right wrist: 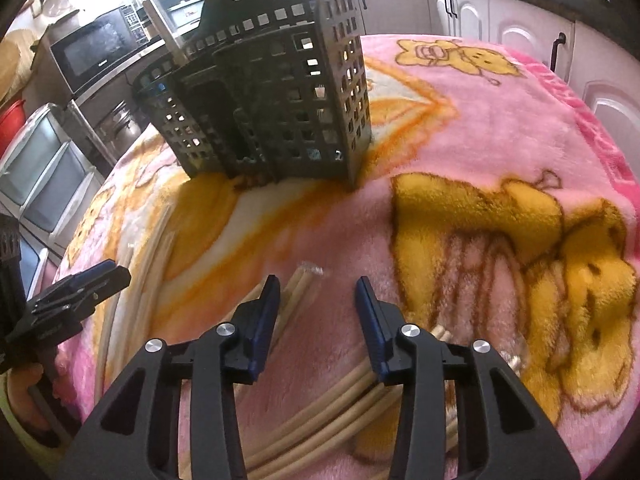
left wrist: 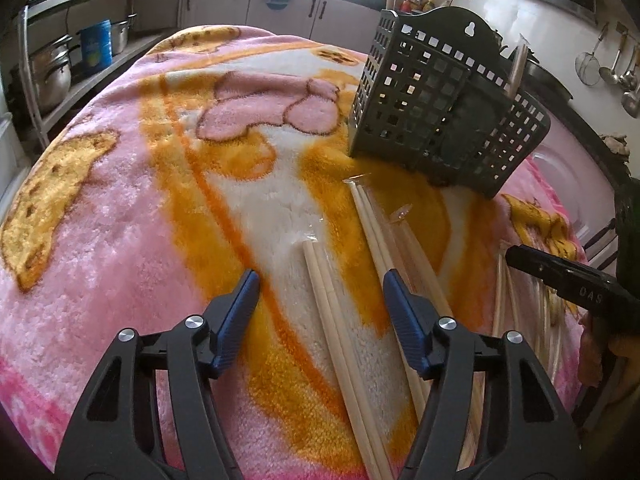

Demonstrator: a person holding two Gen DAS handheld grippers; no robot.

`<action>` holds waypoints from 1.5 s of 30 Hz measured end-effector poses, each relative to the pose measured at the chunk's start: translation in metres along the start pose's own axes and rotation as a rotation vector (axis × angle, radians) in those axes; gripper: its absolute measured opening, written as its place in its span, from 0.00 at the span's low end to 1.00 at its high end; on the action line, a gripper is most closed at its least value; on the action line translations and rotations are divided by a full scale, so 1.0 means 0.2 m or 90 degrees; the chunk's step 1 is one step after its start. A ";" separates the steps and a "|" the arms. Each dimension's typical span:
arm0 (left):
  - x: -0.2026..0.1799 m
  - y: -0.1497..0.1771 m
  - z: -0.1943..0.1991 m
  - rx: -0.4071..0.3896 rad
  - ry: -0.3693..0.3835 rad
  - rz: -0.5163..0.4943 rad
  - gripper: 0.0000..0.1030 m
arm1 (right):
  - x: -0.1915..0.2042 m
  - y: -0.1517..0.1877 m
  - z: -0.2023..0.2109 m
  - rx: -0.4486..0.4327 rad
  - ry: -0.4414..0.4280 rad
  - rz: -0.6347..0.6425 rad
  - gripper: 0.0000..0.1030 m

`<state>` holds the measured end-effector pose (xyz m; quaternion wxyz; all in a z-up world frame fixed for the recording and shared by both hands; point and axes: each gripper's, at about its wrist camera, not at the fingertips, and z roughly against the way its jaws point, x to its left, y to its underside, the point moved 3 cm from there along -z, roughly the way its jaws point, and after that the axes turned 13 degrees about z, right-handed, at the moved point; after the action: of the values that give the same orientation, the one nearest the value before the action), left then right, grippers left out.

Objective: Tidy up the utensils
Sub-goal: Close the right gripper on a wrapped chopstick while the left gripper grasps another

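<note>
Several pale chopsticks in clear wrappers lie on the blanket. In the left wrist view one wrapped pair (left wrist: 332,312) runs between the blue pads of my left gripper (left wrist: 320,286), which stands open without touching it. More pairs (left wrist: 380,232) lie just right of it. My right gripper (right wrist: 319,294) is open over another bundle (right wrist: 298,290), whose tips poke up beside its left pad (right wrist: 268,312). A dark perforated utensil holder (left wrist: 436,108) (right wrist: 276,96) stands beyond both, with one chopstick pair (left wrist: 518,66) (right wrist: 162,26) upright in it.
A pink and orange fleece blanket (left wrist: 120,208) (right wrist: 500,120) covers the table. Each gripper shows at the other's view edge: right gripper (left wrist: 516,258), left gripper (right wrist: 116,276). Pots (left wrist: 52,72), a microwave (right wrist: 96,48), cabinets and hanging ladles (left wrist: 624,76) ring the table.
</note>
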<state>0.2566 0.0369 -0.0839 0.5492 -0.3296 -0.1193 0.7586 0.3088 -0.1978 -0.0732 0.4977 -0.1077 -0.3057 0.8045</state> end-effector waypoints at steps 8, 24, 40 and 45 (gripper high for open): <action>-0.02 -0.04 -0.03 0.002 -0.008 -0.002 0.54 | 0.03 -0.04 -0.04 0.009 0.007 0.032 0.23; -0.01 -0.11 -0.08 0.012 -0.015 0.008 0.10 | -0.01 -0.08 0.03 -0.034 -0.051 -0.016 0.04; -0.04 -0.22 0.13 -0.047 0.066 0.019 0.06 | 0.02 -0.21 0.26 -0.106 -0.054 0.001 0.01; -0.05 -0.28 0.24 -0.076 0.088 0.023 0.05 | 0.08 -0.25 0.35 -0.135 -0.054 0.022 0.01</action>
<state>0.2705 0.0573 -0.0130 0.5216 -0.4157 -0.1201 0.7353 0.3038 -0.1962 0.0140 0.4564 -0.1310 -0.4080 0.7798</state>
